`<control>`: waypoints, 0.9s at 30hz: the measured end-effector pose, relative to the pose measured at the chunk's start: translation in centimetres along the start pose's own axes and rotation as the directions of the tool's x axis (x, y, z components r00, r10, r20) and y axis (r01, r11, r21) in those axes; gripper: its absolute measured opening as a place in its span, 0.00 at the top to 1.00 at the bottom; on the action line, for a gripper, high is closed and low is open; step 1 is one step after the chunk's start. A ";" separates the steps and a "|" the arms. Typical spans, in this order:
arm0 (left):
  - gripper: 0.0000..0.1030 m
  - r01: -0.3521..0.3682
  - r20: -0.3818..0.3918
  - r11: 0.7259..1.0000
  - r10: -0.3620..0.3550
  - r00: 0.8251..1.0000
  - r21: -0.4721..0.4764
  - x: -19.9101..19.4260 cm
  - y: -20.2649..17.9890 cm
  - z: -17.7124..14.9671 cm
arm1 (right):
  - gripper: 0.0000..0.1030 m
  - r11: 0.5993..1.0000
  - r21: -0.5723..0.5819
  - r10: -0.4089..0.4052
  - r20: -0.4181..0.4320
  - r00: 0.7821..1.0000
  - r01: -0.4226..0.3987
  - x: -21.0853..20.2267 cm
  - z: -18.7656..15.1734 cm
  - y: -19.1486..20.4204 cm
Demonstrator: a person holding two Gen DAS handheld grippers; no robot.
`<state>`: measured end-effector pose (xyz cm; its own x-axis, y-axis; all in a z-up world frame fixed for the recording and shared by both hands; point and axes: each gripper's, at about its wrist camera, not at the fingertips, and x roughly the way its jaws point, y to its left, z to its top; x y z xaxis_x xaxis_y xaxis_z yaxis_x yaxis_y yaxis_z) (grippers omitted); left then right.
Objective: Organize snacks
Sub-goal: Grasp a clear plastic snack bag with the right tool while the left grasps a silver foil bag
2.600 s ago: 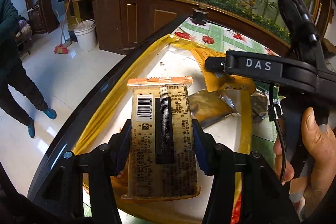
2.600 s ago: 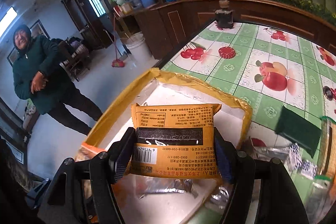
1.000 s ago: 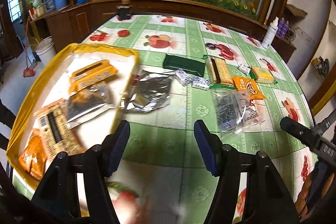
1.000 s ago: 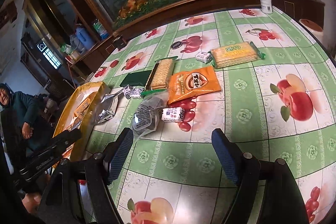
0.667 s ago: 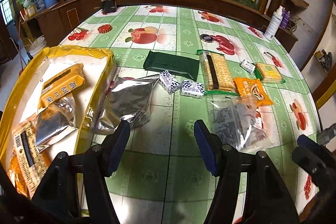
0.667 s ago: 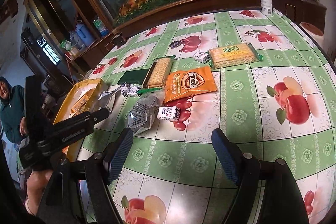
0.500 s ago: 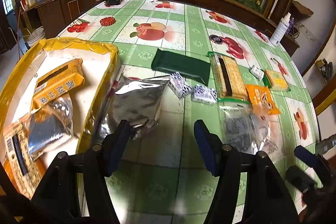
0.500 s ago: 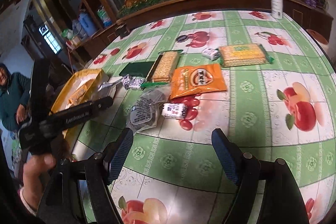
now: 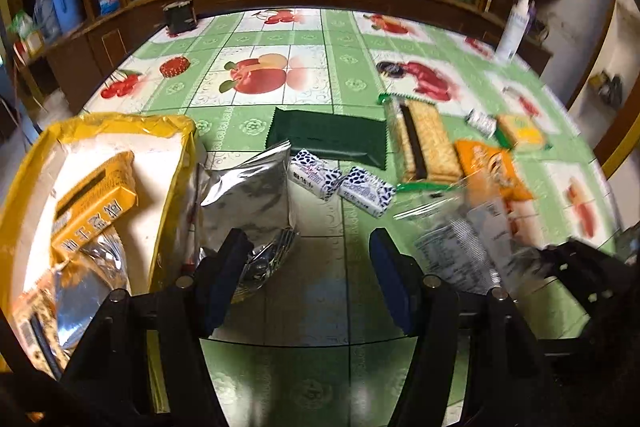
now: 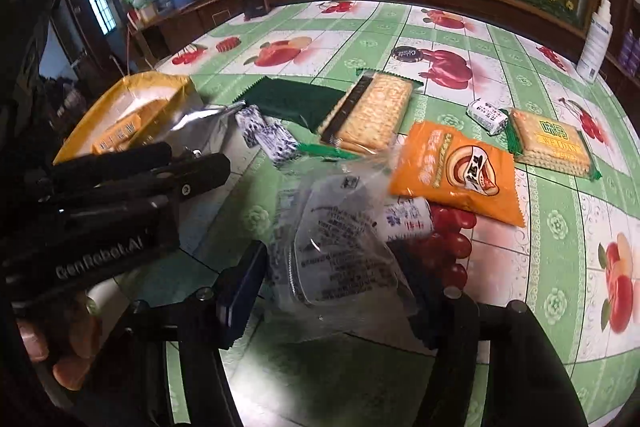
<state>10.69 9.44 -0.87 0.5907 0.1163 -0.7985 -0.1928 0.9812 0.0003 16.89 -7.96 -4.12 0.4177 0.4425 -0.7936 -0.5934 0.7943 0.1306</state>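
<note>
Right gripper [image 10: 332,279] spread around clear packet [image 10: 340,247]; close squarely at mid-body (film slippery). Left gripper [image 9: 308,275] open, empty; silver pouch [image 9: 250,195] at 11 o'clock.

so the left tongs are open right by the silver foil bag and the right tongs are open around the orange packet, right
Not quite. The right tongs are open around the clear plastic packet, as the right wrist view shows; the orange packet lies farther off on the table. The rest stands: the left tongs are open right by the silver foil bag.
</note>
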 end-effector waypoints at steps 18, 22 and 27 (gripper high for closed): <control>0.77 -0.191 0.019 0.971 0.191 0.981 0.146 1.3 -4.7 0.4 | 0.56 0.984 0.153 0.082 0.029 0.996 -0.086 -4.2 -3.0 -5.4; 0.89 -0.141 0.005 0.979 0.142 0.990 0.145 0.9 -5.2 0.2 | 0.56 0.982 0.162 0.093 0.034 0.995 -0.097 -4.9 -3.8 -5.6; 0.74 -0.158 0.016 0.986 0.158 0.987 0.045 0.3 -2.5 0.6 | 0.56 0.980 0.177 0.084 0.040 0.996 -0.090 -5.7 -4.4 -6.2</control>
<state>11.80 7.15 -0.79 0.5653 0.2719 -0.7788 -0.2485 0.9564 0.1535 15.15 -17.26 -3.05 0.3935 0.5241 -0.7553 -0.4972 0.8124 0.3047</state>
